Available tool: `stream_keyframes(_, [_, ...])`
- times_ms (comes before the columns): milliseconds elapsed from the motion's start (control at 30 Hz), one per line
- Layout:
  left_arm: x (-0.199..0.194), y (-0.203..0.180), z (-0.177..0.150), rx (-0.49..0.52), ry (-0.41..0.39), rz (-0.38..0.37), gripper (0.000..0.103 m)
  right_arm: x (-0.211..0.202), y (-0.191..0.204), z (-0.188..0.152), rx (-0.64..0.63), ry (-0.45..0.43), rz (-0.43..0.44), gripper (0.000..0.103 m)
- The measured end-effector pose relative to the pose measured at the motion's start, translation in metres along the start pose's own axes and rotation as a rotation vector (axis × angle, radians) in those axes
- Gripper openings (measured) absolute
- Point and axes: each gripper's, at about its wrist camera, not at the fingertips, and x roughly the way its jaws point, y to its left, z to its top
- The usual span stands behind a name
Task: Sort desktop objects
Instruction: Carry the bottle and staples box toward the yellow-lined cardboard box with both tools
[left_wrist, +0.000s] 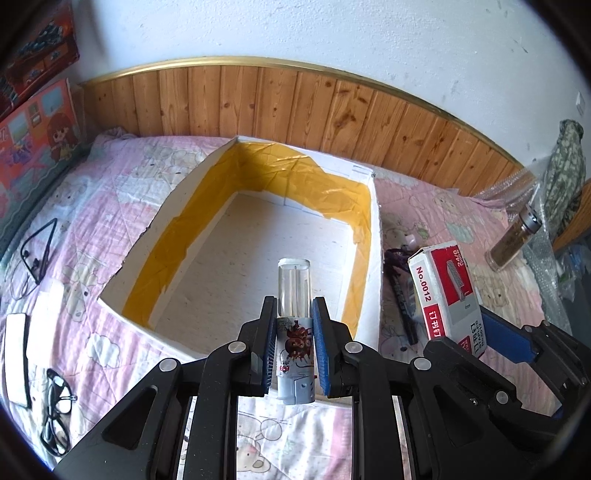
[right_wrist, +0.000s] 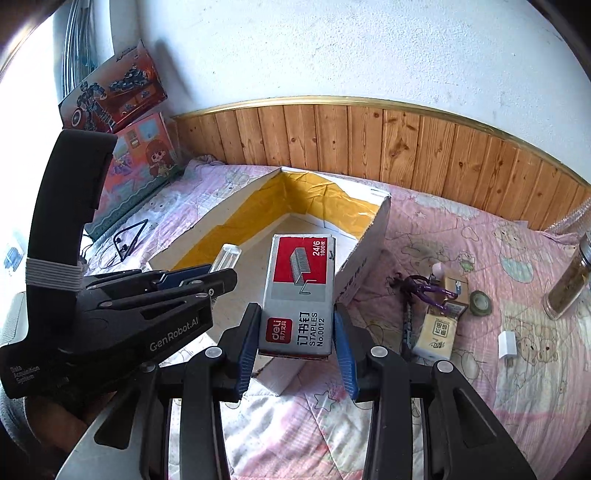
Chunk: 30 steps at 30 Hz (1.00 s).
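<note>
My left gripper (left_wrist: 294, 314) is shut on a slim tube (left_wrist: 295, 321) with a clear cap and a printed grey body, held above the near edge of the white box (left_wrist: 147, 236) lined with yellow tape. My right gripper (right_wrist: 297, 314) is shut on a red and grey staples box (right_wrist: 301, 291), held over the near right corner of the same white box (right_wrist: 369, 254). The staples box (left_wrist: 448, 295) and the right gripper's blue pad show at the right of the left wrist view. The left gripper (right_wrist: 218, 275) with the tube's clear cap (right_wrist: 225, 256) shows at the left of the right wrist view.
On the pink quilt lie glasses (left_wrist: 55, 413), a white flat item (left_wrist: 16, 358) and a black triangle frame (left_wrist: 40, 247) to the left. A purple lanyard (right_wrist: 424, 291), small cartons (right_wrist: 439, 328), a tape roll (right_wrist: 480, 302), a white charger (right_wrist: 508, 347) and a glass jar (right_wrist: 570, 284) lie right.
</note>
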Motion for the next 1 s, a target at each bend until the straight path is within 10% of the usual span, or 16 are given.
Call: stream_keyframes(1000, [0.046,0.03,0.044,-0.023,0.066,0.055,0.02,0.062,-0.006,0.048,-0.05,0.08,0.062,0.04])
